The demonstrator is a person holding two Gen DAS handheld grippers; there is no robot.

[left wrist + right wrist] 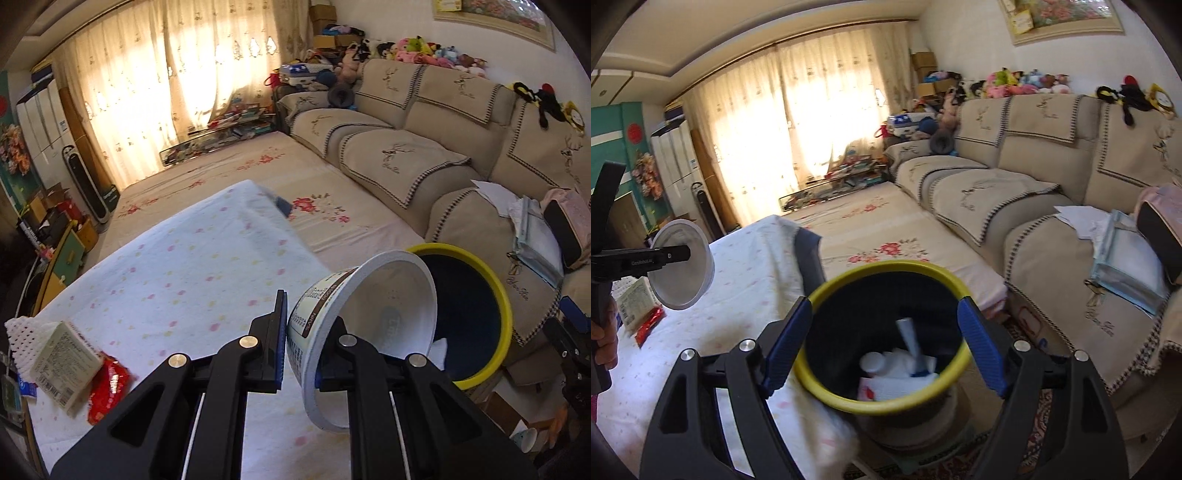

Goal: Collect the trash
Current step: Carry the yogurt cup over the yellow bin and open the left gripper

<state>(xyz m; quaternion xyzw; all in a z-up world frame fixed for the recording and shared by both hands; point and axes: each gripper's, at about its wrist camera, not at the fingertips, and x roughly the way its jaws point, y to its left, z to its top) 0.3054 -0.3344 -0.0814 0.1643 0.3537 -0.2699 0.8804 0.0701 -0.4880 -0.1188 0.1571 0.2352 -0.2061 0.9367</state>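
My left gripper is shut on the wall of a white paper bowl, held tilted above the table edge with its mouth toward the bin. The bowl also shows in the right wrist view. My right gripper is wide open around the yellow-rimmed dark trash bin, one finger on each side of the rim; I cannot tell if the pads touch it. The bin holds white paper and a tube. A pale carton and a red wrapper lie on the table at left.
The table has a white dotted cloth. A white foam net lies by the carton. A beige sofa with papers and a pink cushion stands to the right. A floral mat covers the floor beyond.
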